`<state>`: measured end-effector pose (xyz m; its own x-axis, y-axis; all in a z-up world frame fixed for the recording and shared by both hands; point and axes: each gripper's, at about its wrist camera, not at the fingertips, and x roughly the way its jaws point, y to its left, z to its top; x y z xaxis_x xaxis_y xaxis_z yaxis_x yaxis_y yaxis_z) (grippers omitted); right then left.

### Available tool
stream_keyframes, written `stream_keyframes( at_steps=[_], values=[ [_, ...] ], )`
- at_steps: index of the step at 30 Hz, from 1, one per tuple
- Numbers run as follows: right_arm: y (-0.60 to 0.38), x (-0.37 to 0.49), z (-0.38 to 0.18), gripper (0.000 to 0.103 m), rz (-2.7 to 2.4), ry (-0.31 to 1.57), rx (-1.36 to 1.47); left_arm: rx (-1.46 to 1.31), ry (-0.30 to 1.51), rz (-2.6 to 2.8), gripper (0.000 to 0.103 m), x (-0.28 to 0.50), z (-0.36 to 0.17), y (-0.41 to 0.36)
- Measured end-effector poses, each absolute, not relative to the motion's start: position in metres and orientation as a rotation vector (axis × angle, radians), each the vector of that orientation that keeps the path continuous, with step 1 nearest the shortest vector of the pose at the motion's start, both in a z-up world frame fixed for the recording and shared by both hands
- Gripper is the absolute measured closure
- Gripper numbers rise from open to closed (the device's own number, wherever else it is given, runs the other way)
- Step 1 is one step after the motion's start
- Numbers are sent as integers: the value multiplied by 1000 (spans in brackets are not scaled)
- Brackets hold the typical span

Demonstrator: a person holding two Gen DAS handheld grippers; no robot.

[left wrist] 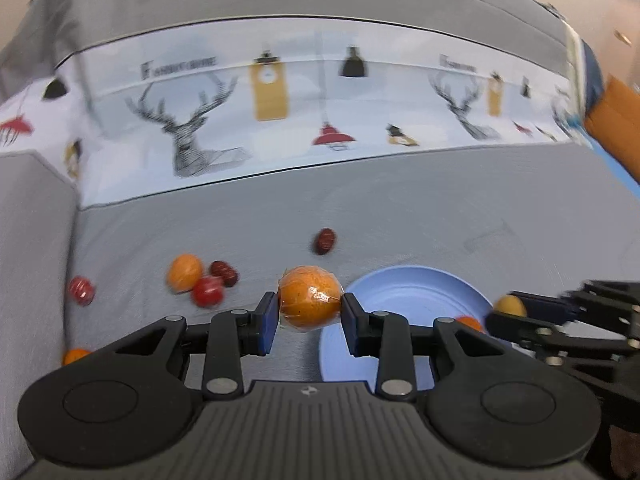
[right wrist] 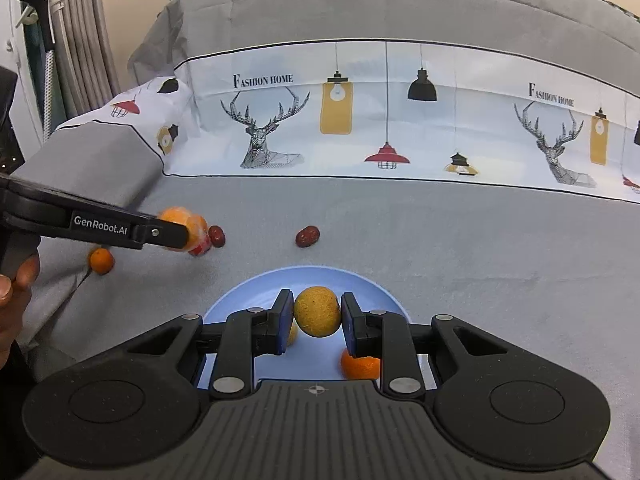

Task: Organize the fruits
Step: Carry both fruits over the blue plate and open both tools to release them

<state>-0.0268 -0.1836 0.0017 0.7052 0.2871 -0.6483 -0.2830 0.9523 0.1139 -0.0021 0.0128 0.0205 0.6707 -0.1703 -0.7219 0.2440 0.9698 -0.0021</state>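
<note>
My left gripper (left wrist: pixel 310 312) is shut on a plastic-wrapped orange (left wrist: pixel 310 302), held above the grey sofa seat just left of the blue plate (left wrist: pixel 404 292). My right gripper (right wrist: pixel 316 314) is shut on a yellow round fruit (right wrist: pixel 317 311) over the blue plate (right wrist: pixel 248 292); it also shows at the right of the left wrist view, right gripper (left wrist: pixel 510 310). An orange fruit (right wrist: pixel 360 366) and part of a yellow one lie on the plate. Loose on the seat lie an orange fruit (left wrist: pixel 184 272), red fruits (left wrist: pixel 207 291) and dark red dates (left wrist: pixel 325 241).
A grey armrest (left wrist: pixel 32 240) rises at the left of the seat. The printed backrest cushion (right wrist: pixel 400 112) runs along the back. A small orange fruit (right wrist: pixel 101 261) lies by the armrest. A person's hand (right wrist: pixel 16 284) holds the left gripper's handle.
</note>
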Motion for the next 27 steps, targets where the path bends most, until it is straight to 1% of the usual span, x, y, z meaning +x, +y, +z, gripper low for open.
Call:
stream_keyframes(
  at_steps=[3, 9, 13, 27],
  values=[
    [-184, -26, -5, 76, 315, 739, -4, 137, 795, -279, 66, -8, 17, 1],
    [-183, -31, 2, 76, 327, 711, -2, 243, 780, -356, 66, -19, 8, -24],
    [-186, -31, -8, 76, 310, 723, 13, 312, 778, -398, 66, -25, 0, -35],
    [-192, -28, -21, 76, 291, 734, 30, 337, 804, -403, 66, -17, -9, -41]
  ],
)
